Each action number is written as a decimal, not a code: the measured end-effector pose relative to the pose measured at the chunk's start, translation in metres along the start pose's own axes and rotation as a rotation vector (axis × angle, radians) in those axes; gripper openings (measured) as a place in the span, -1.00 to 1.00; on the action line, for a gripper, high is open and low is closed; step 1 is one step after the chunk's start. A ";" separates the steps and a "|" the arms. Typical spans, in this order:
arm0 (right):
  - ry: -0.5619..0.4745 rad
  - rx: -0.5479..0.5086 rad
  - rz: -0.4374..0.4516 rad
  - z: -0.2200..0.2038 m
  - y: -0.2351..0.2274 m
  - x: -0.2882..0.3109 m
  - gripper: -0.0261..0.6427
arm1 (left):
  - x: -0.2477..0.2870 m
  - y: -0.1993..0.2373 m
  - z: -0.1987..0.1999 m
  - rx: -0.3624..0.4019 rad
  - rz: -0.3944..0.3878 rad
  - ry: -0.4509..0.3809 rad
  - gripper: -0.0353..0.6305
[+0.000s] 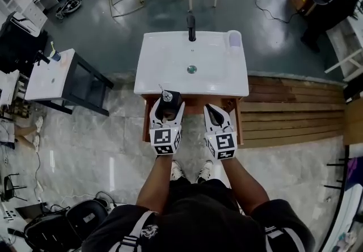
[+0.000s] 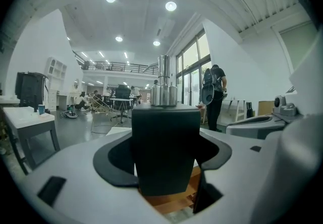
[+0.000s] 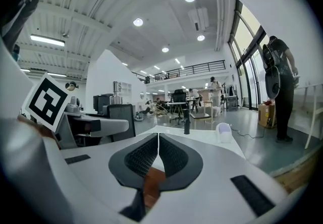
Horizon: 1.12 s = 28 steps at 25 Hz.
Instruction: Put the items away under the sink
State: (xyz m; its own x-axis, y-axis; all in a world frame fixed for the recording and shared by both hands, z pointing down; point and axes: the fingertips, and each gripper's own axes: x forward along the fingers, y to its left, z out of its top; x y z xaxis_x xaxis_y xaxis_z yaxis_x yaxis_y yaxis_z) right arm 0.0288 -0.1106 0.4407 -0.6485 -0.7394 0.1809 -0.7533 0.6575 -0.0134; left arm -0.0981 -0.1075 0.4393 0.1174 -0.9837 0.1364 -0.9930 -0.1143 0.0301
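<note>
The left gripper point(image 1: 168, 103) has its fingers clamped on the upright bottle point(image 2: 165, 142) before the sink point(image 1: 170, 52), likely for stowing beneath. The right gripper point(image 3: 157, 142) fingers are together, empty.

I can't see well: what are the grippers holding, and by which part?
Left gripper clamps the black pump bottle around its body; right gripper is shut, empty.

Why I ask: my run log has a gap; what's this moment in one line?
left claw: shut on black square bottle with metal pump | right claw: shut, empty | white rectangular sink: just ahead
</note>
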 end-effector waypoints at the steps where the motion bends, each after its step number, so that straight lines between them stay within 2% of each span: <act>1: 0.002 0.000 -0.007 -0.001 0.001 0.002 -0.85 | 0.000 0.002 -0.001 -0.001 -0.008 0.000 0.08; 8: -0.007 0.006 -0.057 -0.018 0.007 0.018 -0.85 | -0.003 0.021 -0.023 -0.007 -0.024 -0.016 0.08; 13: -0.024 0.028 -0.068 -0.059 0.012 0.050 -0.85 | 0.007 0.039 -0.066 -0.017 0.017 -0.034 0.07; 20: -0.015 -0.040 -0.096 -0.159 0.010 0.095 -0.85 | 0.029 0.053 -0.169 -0.049 0.053 -0.089 0.06; 28: -0.063 -0.077 -0.101 -0.288 -0.002 0.141 -0.85 | 0.068 0.073 -0.288 -0.013 0.065 -0.192 0.06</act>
State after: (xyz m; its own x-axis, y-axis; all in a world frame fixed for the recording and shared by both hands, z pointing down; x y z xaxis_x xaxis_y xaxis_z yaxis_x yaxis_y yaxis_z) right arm -0.0299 -0.1745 0.7500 -0.5773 -0.8083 0.1154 -0.8061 0.5867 0.0774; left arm -0.1584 -0.1427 0.7361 0.0473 -0.9975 -0.0528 -0.9980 -0.0495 0.0403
